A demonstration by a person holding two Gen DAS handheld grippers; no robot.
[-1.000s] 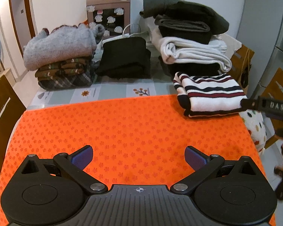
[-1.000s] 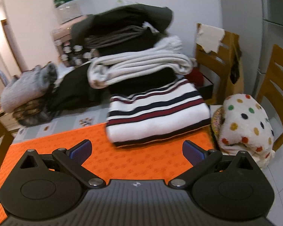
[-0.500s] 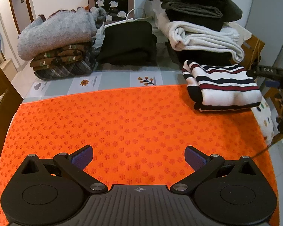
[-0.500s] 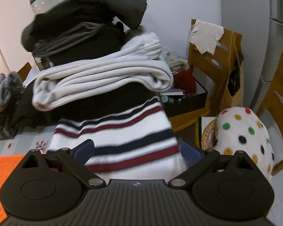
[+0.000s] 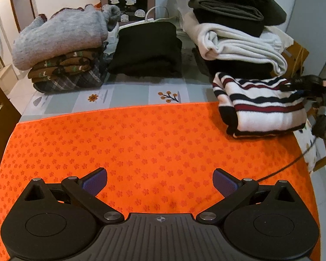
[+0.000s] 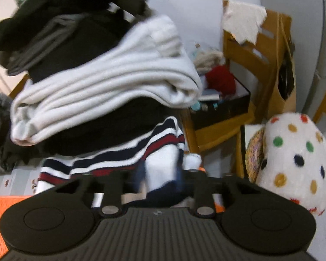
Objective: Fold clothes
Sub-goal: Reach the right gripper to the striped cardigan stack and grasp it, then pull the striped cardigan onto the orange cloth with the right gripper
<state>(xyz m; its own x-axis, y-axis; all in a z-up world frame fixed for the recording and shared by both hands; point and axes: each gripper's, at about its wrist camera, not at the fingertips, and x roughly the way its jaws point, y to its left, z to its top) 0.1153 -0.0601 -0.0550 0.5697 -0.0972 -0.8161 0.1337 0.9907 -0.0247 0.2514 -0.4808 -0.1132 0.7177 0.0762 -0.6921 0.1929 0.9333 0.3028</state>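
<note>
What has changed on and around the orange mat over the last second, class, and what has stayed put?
The right gripper moved in on the folded striped sweater and shut its fingers on the sweater's near edge. The left gripper stayed open over the orange mat, shifting only slightly. The clothes stacks behind did not move.

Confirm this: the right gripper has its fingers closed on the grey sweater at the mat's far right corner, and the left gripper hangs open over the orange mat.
Not quite: the right gripper is closed on the striped sweater, not a grey one, as the right wrist view shows. The sweater does lie at the far right corner of the orange mat, and the left gripper hangs open over it.
</note>
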